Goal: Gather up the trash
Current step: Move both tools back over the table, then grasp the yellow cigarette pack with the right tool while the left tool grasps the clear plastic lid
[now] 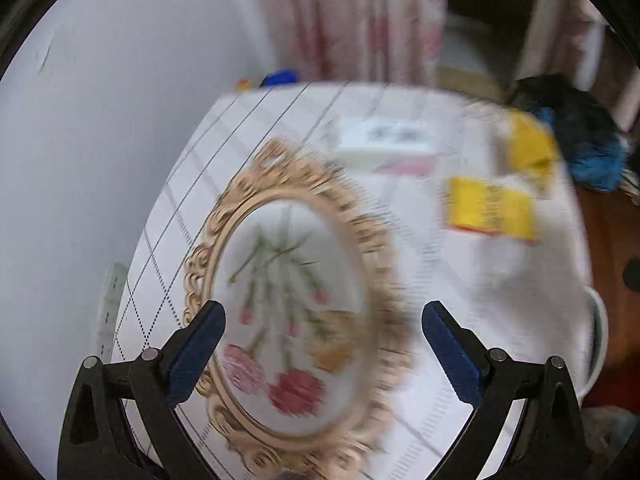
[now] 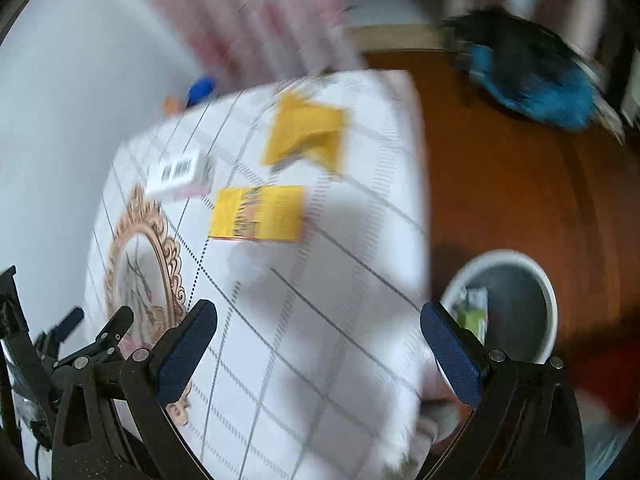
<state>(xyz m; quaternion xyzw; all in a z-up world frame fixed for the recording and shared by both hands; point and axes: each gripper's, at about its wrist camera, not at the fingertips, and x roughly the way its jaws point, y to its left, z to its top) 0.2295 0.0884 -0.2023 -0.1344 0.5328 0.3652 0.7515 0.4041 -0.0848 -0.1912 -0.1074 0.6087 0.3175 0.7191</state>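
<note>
Both views motion-blurred. Left gripper: fingers spread wide, nothing between them, poised above the oval gilt-framed tray on the checked tablecloth. Right gripper: fingers equally wide, empty, above the cloth's near edge. Trash on cloth: yellow packet, crumpled yellow wrapper, white box. White bin on the floor beside the table.

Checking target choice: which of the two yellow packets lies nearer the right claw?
The flat rectangular yellow packet beside the white barcoded box; the crumpled yellow one lies farther back.
</note>
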